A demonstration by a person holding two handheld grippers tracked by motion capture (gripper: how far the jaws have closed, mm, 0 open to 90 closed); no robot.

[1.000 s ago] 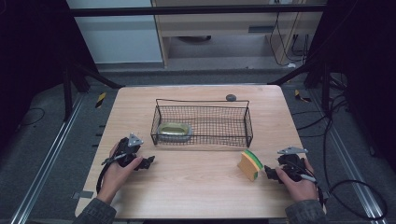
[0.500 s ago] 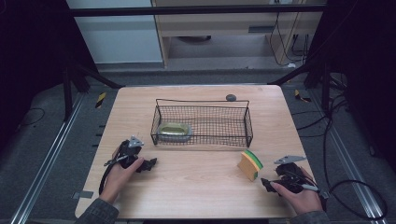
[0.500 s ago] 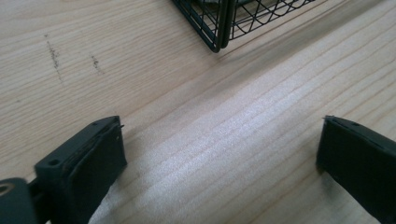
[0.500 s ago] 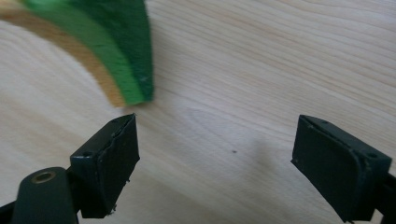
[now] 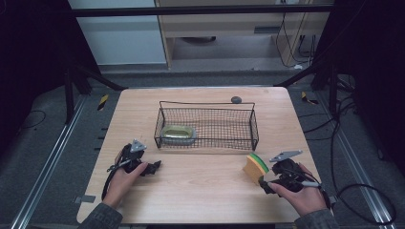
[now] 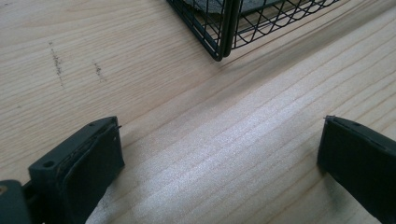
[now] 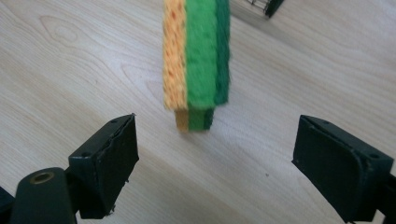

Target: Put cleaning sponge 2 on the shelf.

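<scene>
While the right gripper (image 7: 215, 154) hangs open just short of the upright sponge (image 7: 196, 60) standing near the wire basket (image 5: 205, 125), it should straddle both faces squarely before squeezing, the left gripper (image 6: 219, 163) gaping empty.

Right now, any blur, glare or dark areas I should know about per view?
High view: table evenly lit, surroundings dark; basket and sponge sharp enough. Left gripper view: bright sheen across the wood between the open left gripper jaws; basket corner crisp. Right gripper view: sponge slightly blurred, standing on edge ahead of the open right gripper; jaws in focus.
</scene>
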